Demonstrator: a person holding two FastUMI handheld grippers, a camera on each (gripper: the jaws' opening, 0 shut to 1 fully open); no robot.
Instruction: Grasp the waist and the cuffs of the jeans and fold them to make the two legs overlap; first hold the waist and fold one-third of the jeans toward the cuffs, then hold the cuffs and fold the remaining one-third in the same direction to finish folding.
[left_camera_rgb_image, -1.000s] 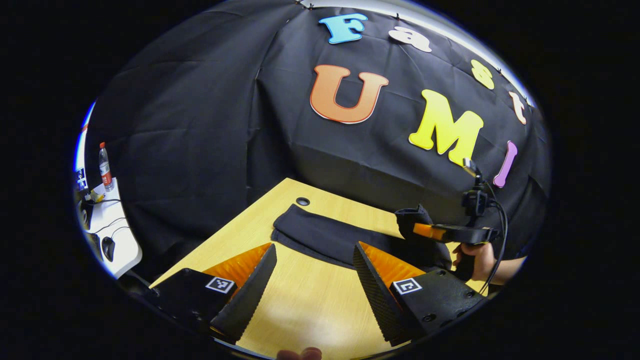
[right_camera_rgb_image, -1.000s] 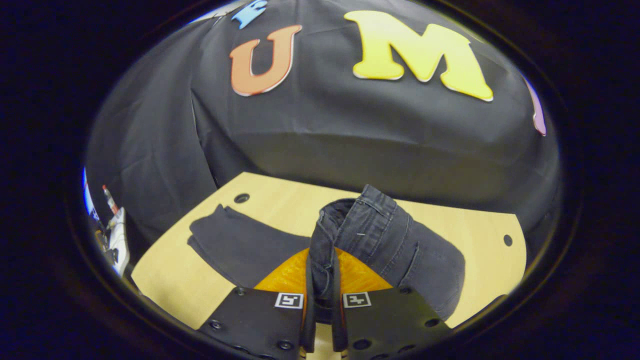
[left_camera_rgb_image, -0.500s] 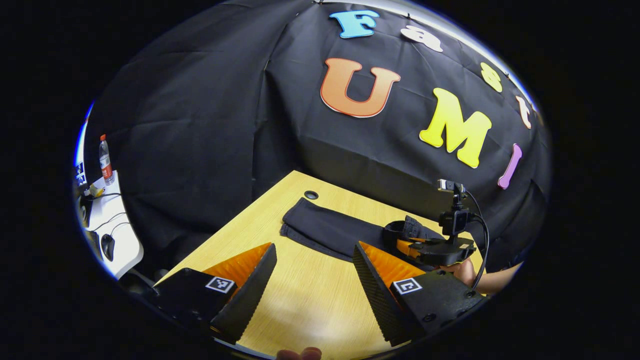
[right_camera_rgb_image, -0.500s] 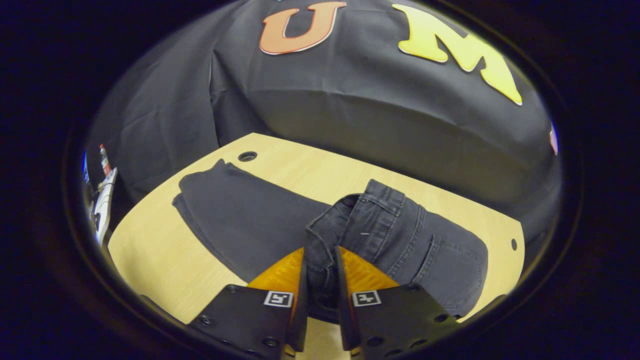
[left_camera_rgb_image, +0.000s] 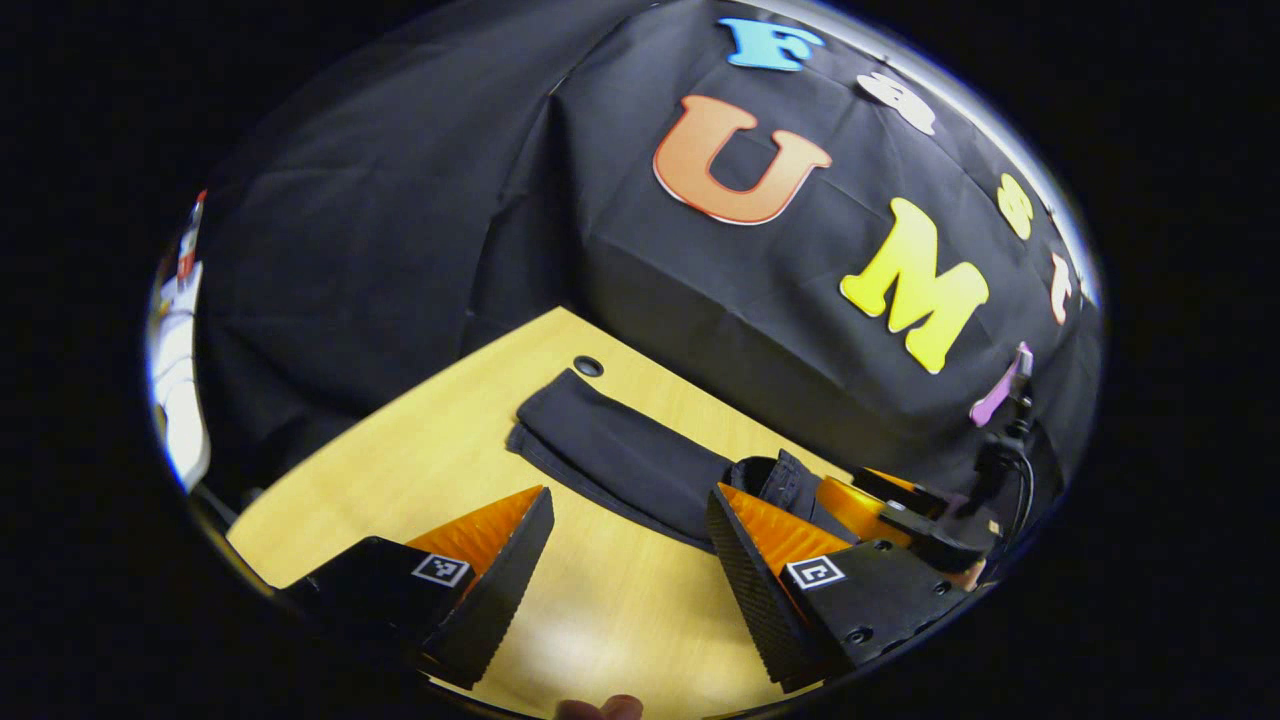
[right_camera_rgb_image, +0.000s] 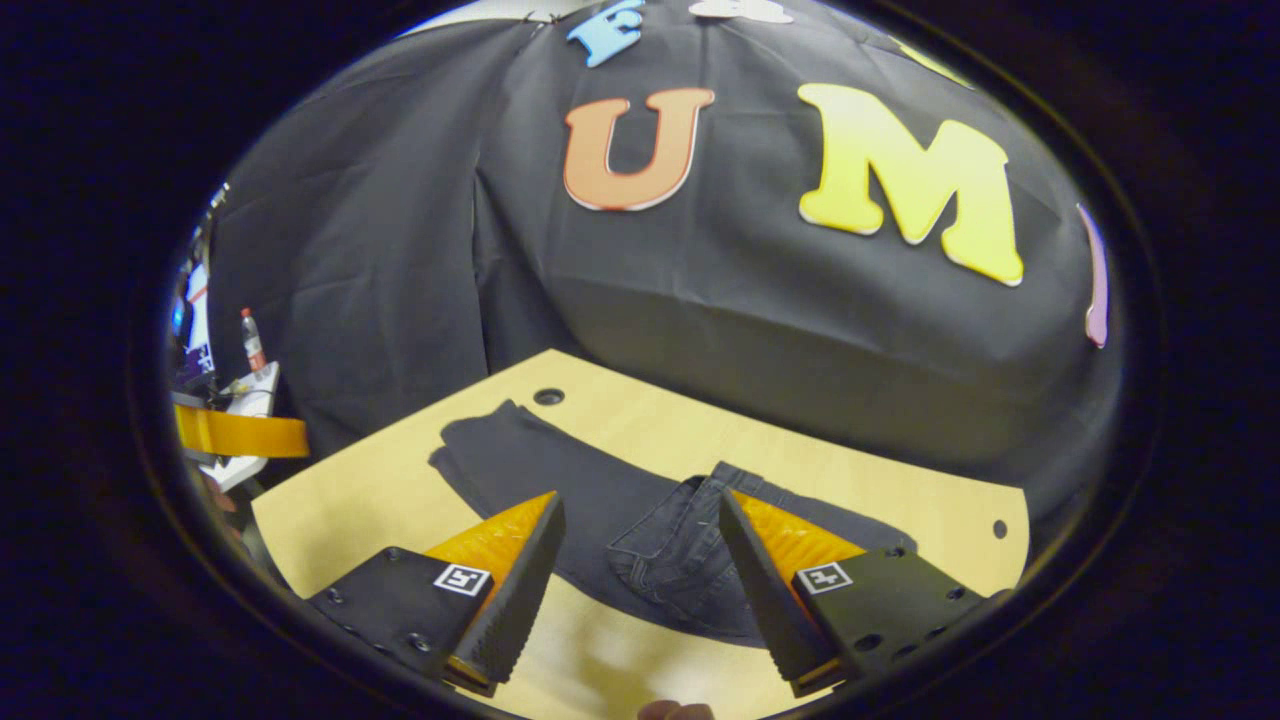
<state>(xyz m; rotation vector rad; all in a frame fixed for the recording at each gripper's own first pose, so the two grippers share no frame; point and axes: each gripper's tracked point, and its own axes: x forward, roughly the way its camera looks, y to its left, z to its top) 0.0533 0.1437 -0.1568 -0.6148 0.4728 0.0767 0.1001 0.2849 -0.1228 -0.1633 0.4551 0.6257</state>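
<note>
Released since a second ago, dark denim jeans' folded waist (right_camera_rgb_image: 670, 550) lies mid-surface on the pale wooden table (right_camera_rgb_image: 350, 500); right gripper (right_camera_rgb_image: 640, 575) and left gripper (left_camera_rgb_image: 630, 560) both gape empty; stiff fold may spring open unpressed.

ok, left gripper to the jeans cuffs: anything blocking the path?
Nothing visible. In the left gripper view the left gripper is open over bare table, and the jeans lie ahead with the cuff end flat near the table's hole. The right gripper is off by the waist.
</note>
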